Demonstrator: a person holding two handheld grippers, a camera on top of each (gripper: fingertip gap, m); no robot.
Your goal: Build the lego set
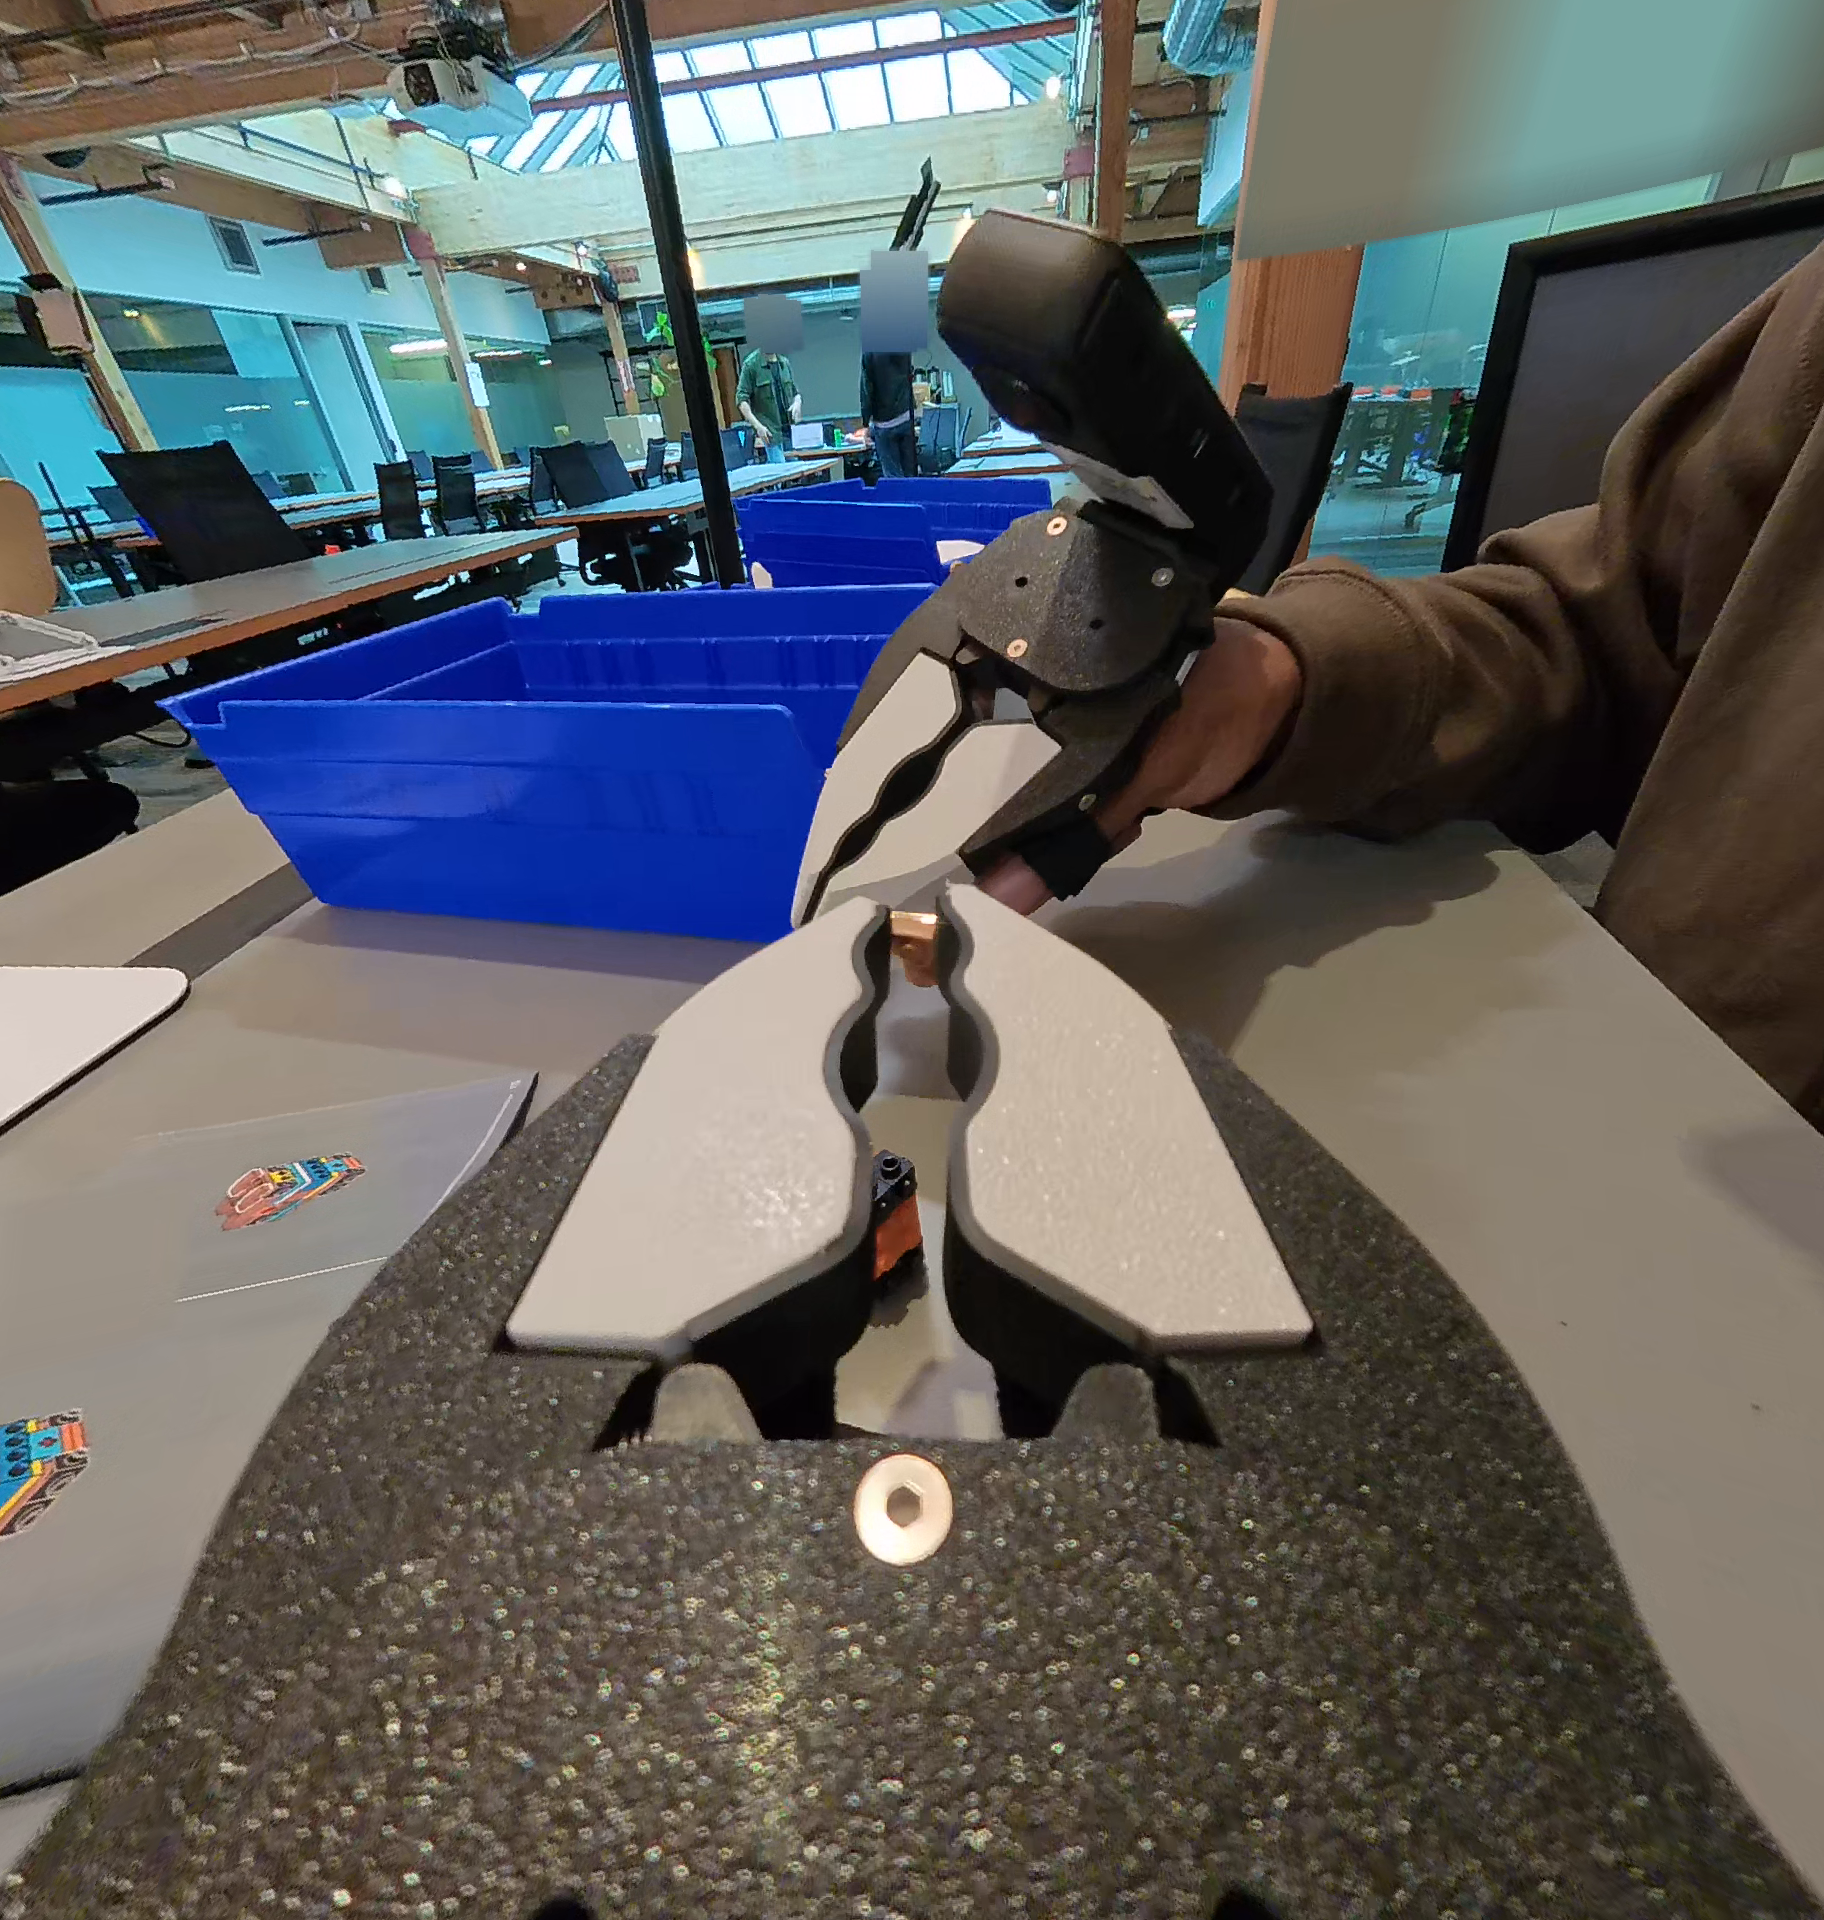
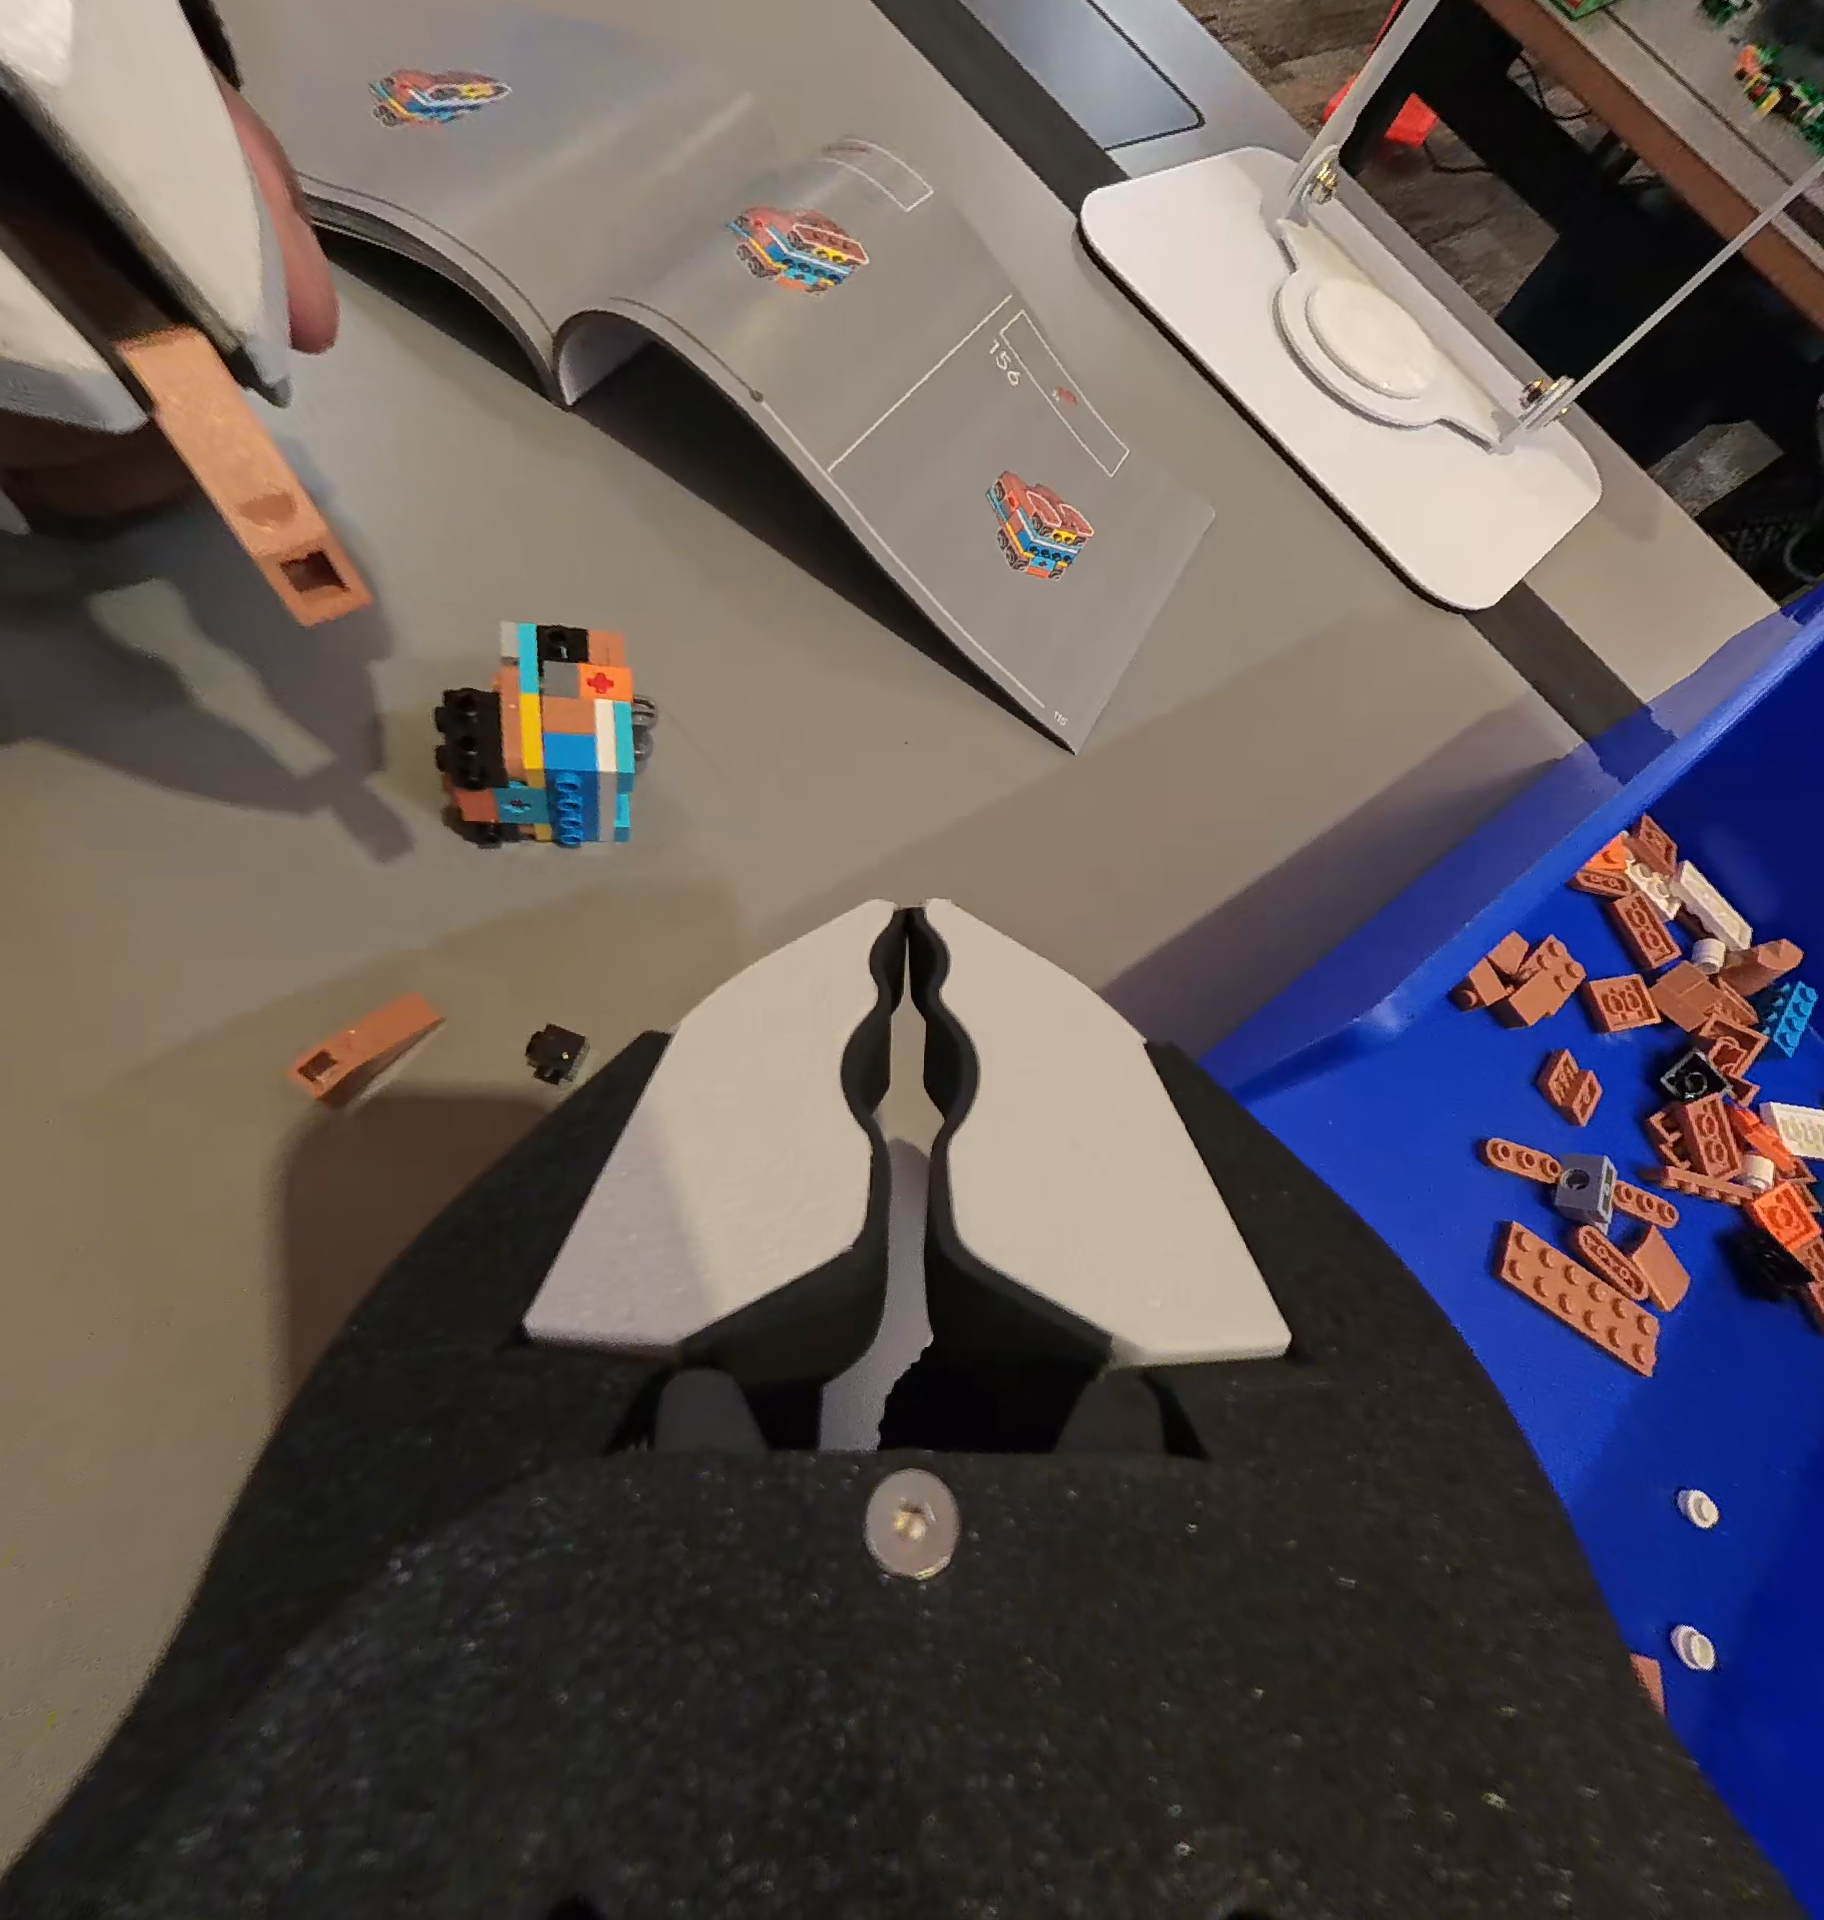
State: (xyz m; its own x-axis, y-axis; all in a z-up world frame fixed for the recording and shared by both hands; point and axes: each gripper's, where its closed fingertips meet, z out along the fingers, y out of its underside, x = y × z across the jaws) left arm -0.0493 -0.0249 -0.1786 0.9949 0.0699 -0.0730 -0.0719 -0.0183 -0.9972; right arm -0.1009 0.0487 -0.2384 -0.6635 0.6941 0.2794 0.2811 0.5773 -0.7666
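Brown slope brick [image 2: 248, 473] jutting lengthwise from left gripper [image 1: 913, 920], pinched at its tips, hollow end pointing down-table; showing fully only in right wrist view. Right gripper [image 2: 910, 914] hovering closed, empty, near lego block [image 2: 549, 732].

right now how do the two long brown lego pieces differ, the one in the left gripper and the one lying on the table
The held brown piece is clamped at one end by the left gripper and juts out above the table; the loose brown piece lies flat on the table, untouched. The held one is above and beyond the multicoloured block; the loose one lies nearer the right gripper. Both are brown, sloped, with a square hole at one end.
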